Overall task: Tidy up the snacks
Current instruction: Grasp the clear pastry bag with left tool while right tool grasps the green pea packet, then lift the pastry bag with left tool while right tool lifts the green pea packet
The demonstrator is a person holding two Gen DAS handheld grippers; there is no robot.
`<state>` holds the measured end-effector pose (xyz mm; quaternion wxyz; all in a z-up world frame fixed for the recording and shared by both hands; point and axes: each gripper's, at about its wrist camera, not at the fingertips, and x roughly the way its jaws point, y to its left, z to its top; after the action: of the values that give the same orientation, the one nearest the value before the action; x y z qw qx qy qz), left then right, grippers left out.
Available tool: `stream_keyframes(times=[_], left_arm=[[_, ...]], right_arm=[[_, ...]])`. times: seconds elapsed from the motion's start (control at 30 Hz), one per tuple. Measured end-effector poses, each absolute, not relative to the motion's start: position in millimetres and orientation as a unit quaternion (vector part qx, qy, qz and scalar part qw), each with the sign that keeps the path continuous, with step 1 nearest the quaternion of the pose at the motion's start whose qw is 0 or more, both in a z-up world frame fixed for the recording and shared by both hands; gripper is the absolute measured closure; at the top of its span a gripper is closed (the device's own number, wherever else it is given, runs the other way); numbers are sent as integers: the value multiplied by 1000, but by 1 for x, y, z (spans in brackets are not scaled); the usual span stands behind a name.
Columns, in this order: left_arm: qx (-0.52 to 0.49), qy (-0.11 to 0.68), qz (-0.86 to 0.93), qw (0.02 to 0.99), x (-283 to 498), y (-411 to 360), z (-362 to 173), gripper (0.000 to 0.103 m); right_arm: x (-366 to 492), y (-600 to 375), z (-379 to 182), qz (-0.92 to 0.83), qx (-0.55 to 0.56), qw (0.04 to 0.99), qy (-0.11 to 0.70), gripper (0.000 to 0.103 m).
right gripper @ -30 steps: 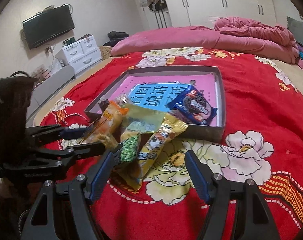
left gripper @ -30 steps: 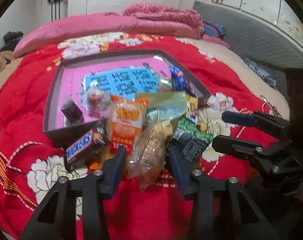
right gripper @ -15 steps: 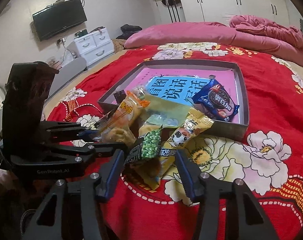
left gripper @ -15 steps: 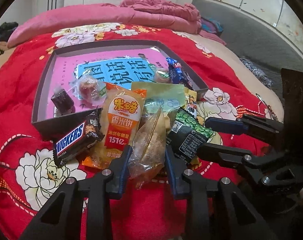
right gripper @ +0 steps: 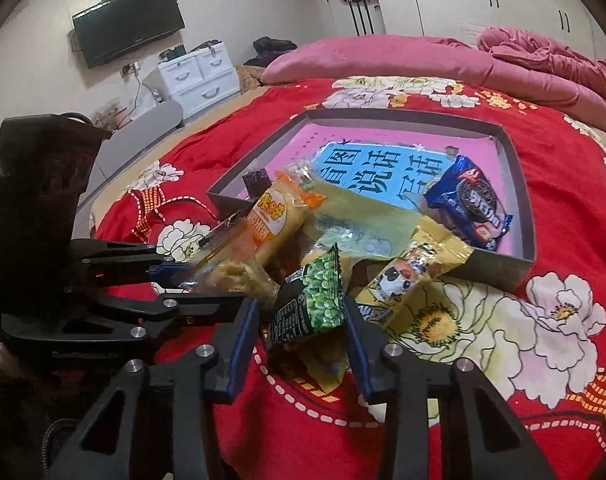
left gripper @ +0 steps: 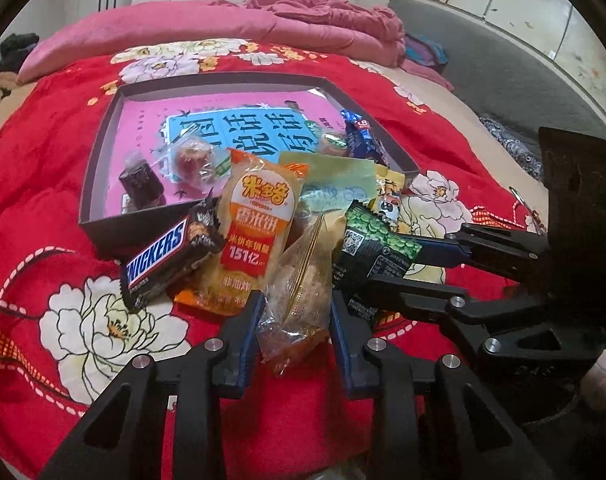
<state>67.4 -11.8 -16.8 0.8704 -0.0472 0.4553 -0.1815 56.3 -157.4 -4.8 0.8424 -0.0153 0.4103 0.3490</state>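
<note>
A pile of snacks lies on the red bed in front of a shallow grey box (left gripper: 103, 152) with a pink and blue bottom. My left gripper (left gripper: 295, 316) has its fingers on both sides of a clear packet of brown pastry (left gripper: 299, 280) and is shut on it. My right gripper (right gripper: 301, 316) is shut on a green pea packet (right gripper: 315, 304), which also shows in the left wrist view (left gripper: 371, 244). A Snickers bar (left gripper: 163, 252), an orange rice-cracker pack (left gripper: 255, 232) and a yellow cow-print pack (right gripper: 407, 276) lie in the pile.
Inside the box are a blue Oreo pack (right gripper: 471, 204), a dark wrapped sweet (left gripper: 141, 180) and a clear wrapped sweet (left gripper: 191, 156). Pink pillows (left gripper: 163, 28) lie at the head of the bed. White drawers (right gripper: 199, 76) and a wall television (right gripper: 129, 24) stand to the left.
Both grippers moved forward into the pile and closed: the left onto the clear pastry packet, the right onto the green pea packet.
</note>
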Motion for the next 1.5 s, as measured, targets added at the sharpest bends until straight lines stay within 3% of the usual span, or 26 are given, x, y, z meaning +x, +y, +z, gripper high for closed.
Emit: stream_keyframes(times=[0.3, 0.43, 0.6, 1.5], left_arm=[[-62, 461, -185, 866, 67, -3, -20, 70], [-60, 462, -187, 865, 67, -4, -21, 70], [-61, 467, -187, 862, 70, -5, -24, 70], [-99, 416, -205, 880, 73, -18, 10, 71]], right_arm=[[54, -133, -13, 352, -62, 838, 413, 62], [59, -131, -17, 349, -63, 836, 419, 71], [62, -128, -20, 354, -61, 831, 424, 73], [76, -196, 16, 317, 75, 865, 382, 75]])
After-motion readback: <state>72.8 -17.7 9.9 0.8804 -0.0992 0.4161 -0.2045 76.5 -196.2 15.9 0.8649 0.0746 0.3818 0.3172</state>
